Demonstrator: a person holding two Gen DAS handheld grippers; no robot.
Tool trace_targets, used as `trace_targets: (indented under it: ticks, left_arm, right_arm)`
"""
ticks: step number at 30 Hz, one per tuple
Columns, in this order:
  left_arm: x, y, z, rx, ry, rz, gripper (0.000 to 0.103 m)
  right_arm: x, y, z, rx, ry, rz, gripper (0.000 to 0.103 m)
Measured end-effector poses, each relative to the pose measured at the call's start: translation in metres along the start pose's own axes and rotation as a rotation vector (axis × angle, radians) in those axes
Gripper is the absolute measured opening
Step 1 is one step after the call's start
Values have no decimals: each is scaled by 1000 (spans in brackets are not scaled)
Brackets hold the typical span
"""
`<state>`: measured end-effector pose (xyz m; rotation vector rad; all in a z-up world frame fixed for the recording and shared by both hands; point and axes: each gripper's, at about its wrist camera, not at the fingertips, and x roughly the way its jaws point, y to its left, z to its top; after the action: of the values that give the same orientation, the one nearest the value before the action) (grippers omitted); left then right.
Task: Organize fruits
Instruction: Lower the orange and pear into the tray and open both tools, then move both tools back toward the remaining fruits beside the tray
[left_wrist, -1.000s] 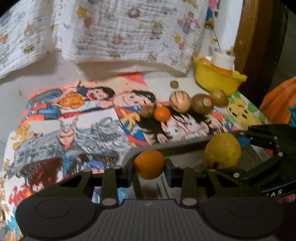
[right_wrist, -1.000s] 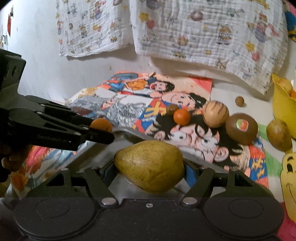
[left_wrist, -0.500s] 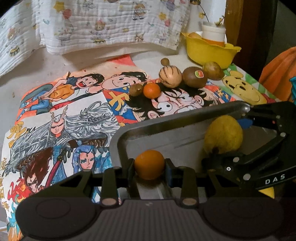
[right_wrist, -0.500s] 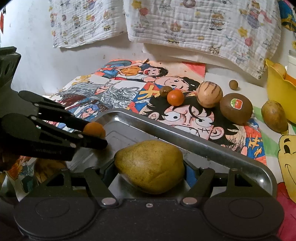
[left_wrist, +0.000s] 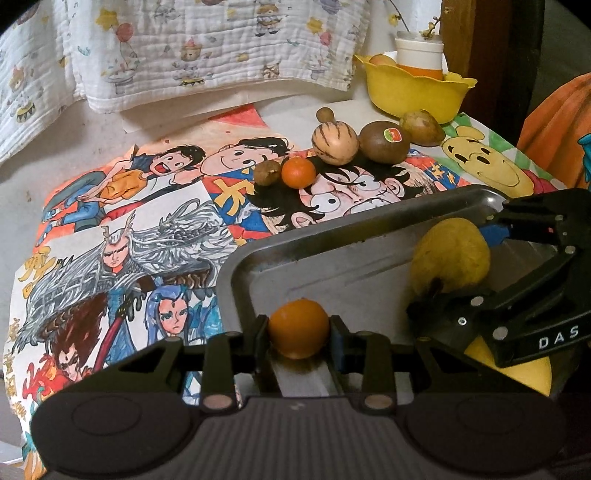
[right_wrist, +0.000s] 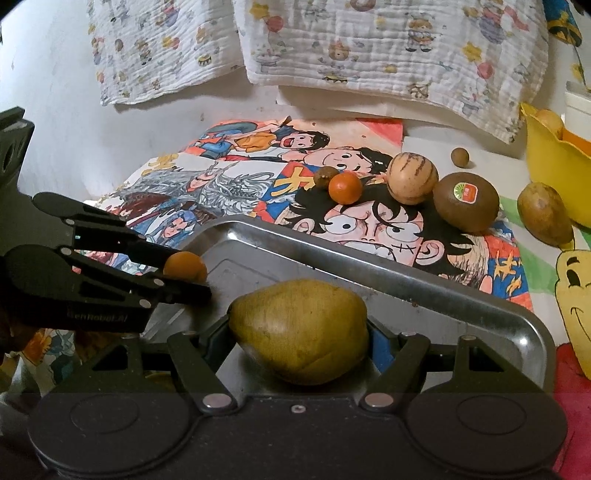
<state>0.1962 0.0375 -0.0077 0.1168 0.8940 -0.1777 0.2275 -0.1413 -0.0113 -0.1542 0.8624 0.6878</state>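
Note:
My left gripper (left_wrist: 298, 334) is shut on a small orange (left_wrist: 298, 332) over the near left part of a metal tray (left_wrist: 332, 236). My right gripper (right_wrist: 301, 332) is shut on a yellow-green pear (right_wrist: 299, 328) over the same tray (right_wrist: 406, 273). Each gripper shows in the other's view: the right one with the pear (left_wrist: 448, 254), the left one with the orange (right_wrist: 184, 266). Beyond the tray lie a small orange (left_wrist: 298, 172), a striped melon-like fruit (left_wrist: 334, 143), a kiwi with a sticker (left_wrist: 384, 141) and a brown fruit (left_wrist: 421, 127).
A yellow bowl (left_wrist: 417, 92) with a white cup and fruit stands at the back right. A small brown fruit (left_wrist: 266, 172) and a tiny round one (left_wrist: 325, 114) lie on the cartoon-print cloth (left_wrist: 129, 221). A patterned white cloth (left_wrist: 184, 48) hangs on the wall behind.
Both grippers have moved forward and lower over the tray with their fruits still held. The tray now fills more of both views.

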Motion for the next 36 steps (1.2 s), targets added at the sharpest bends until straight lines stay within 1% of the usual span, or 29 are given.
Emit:
trace_targets:
  ticks: [6, 8, 11, 15, 18, 20, 21, 23, 24, 26, 29, 31, 36]
  left_arm:
    - [-7, -2, -2, -15, -12, 8, 43]
    - [-12, -2, -4, -22, -26, 15, 49]
    - [-21, -3, -6, -32, -45, 22, 55]
    - [-37, -2, -15, -58, -72, 29, 59]
    - [-52, -1, -22, -82, -103, 32, 67]
    - [-62, 0, -28, -94, -122, 35, 77]
    - [-68, 0, -32, -101, -132, 35, 79]
    - [-77, 0, -37, -107, -145, 30, 86]
    - [-81, -1, -40, -107, -149, 28, 88]
    - [-89, -2, -46, -104, -157, 23, 94]
    - [-99, -6, -57, -80, -169, 16, 100]
    - [-103, -9, -64, -52, -172, 5, 102]
    - [-107, -9, -77, -5, -142, -3, 103]
  right_arm:
    - [-8, -1, -3, 25, -20, 15, 78]
    - [-12, -1, -4, 32, -30, 20, 79]
    - [-20, 0, -7, 39, -46, 30, 81]
    - [-33, 4, -12, 35, -75, 33, 84]
    - [-45, 8, -16, 35, -98, 37, 87]
    - [-52, 11, -20, 33, -114, 42, 89]
    - [-57, 14, -22, 28, -122, 45, 90]
    - [-65, 19, -26, 12, -135, 49, 96]
    - [-68, 22, -28, 4, -141, 49, 97]
    - [-75, 28, -33, -20, -149, 49, 98]
    - [-83, 36, -39, -48, -148, 40, 99]
    - [-87, 38, -44, -57, -143, 30, 102]
    - [-95, 34, -53, -48, -101, -29, 102]
